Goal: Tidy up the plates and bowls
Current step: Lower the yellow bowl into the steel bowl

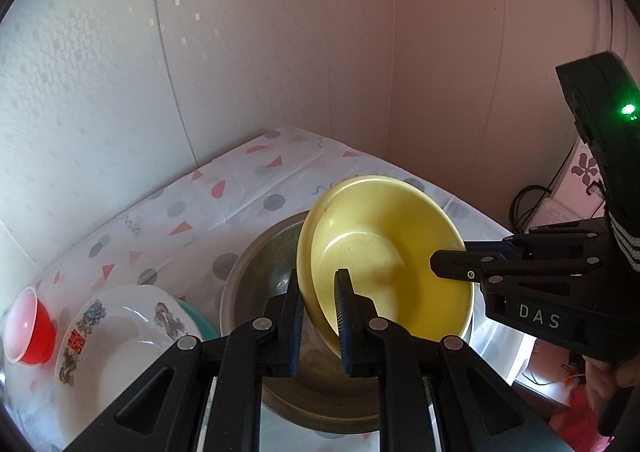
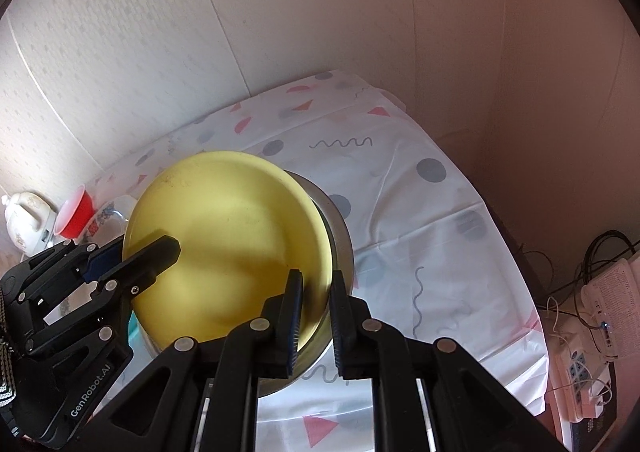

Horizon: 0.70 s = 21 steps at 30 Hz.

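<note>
A yellow bowl (image 1: 384, 252) is held tilted over a steel bowl (image 1: 260, 272) on the table. My left gripper (image 1: 320, 316) is shut on the yellow bowl's near-left rim. My right gripper (image 2: 316, 308) is shut on the opposite rim of the yellow bowl (image 2: 232, 236), and it shows in the left wrist view (image 1: 452, 264) entering from the right. The steel bowl (image 2: 340, 236) shows behind the yellow one. A white patterned plate (image 1: 116, 336) lies on a teal dish (image 1: 196, 320) at the left, with a red bowl (image 1: 32, 328) beside it.
The table has a white patterned cloth (image 2: 400, 180) and stands in a wall corner. A white teapot (image 2: 28, 220) and the red bowl (image 2: 76, 216) sit at the far left. A power strip (image 2: 580, 376) and cables lie off the table's right edge.
</note>
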Available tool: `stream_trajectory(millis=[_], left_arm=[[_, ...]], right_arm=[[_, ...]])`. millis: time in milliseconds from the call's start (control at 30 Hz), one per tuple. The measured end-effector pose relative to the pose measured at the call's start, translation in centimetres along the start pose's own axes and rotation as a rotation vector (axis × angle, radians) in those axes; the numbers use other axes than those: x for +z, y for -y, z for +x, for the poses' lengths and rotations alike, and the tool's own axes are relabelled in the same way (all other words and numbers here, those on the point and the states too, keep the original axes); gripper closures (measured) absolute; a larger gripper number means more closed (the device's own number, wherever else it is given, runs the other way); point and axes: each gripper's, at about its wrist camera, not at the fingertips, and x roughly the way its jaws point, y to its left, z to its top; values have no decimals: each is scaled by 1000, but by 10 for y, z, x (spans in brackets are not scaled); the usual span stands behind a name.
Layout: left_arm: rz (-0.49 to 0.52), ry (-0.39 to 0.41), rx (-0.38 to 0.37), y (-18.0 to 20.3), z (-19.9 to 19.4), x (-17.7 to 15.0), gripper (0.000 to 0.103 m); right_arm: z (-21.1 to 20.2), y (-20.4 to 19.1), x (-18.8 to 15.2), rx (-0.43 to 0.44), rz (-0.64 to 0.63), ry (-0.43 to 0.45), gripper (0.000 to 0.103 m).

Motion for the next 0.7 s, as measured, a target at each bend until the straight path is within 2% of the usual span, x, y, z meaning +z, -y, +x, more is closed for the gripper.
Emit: stream_trajectory(millis=[700], left_arm=[[-8,-8,6,-2,4,-5,88]], right_arm=[[2,-8,3,-39,-45,4,90]])
